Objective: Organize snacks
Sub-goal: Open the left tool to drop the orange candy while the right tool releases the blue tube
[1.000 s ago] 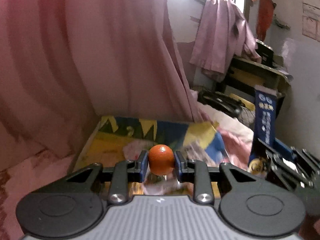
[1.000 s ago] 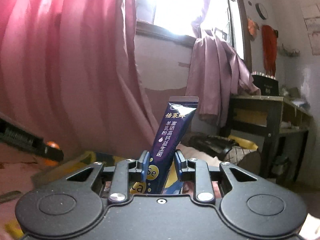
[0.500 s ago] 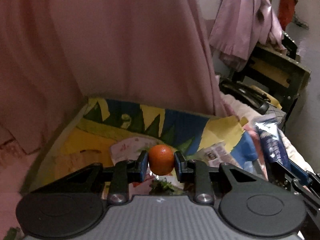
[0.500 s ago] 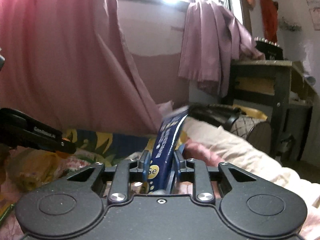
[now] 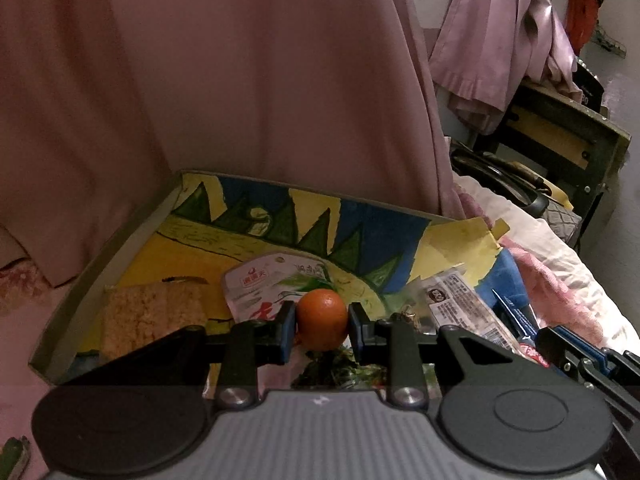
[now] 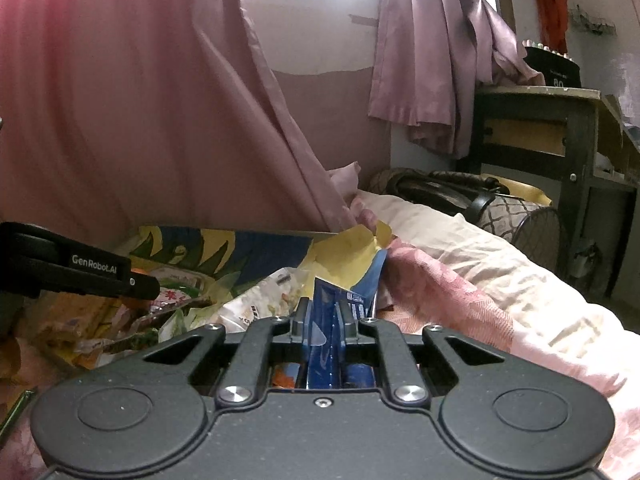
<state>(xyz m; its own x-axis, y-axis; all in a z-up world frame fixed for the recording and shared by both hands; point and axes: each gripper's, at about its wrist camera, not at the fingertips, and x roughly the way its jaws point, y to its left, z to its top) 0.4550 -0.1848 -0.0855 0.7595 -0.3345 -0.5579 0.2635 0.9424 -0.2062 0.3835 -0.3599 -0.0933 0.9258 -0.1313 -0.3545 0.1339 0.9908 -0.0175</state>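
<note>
My left gripper (image 5: pixel 322 326) is shut on a small orange (image 5: pixel 322 320) and holds it just above a shallow cardboard box (image 5: pixel 120 248) lined with a blue, yellow and green drawing. Inside the box lie a white-green snack pouch (image 5: pixel 272 280), a pale crispy bar (image 5: pixel 148 316) and a printed packet (image 5: pixel 460 304). My right gripper (image 6: pixel 323 316) is shut on a dark blue sachet (image 6: pixel 324 336), which leans forward and low over the box's right side. The left gripper's finger (image 6: pixel 80 272) shows at the left of the right wrist view.
A pink curtain (image 5: pixel 240 80) hangs right behind the box. The box rests on a bed with pink-white bedding (image 6: pixel 480 280). At the right stand a dark desk (image 6: pixel 552 128), a black bag (image 6: pixel 440 192) and hanging lilac cloth (image 6: pixel 432 60).
Both grippers came down and forward toward the box. The blue sachet tipped from upright to leaning low over the box. The orange stayed gripped.
</note>
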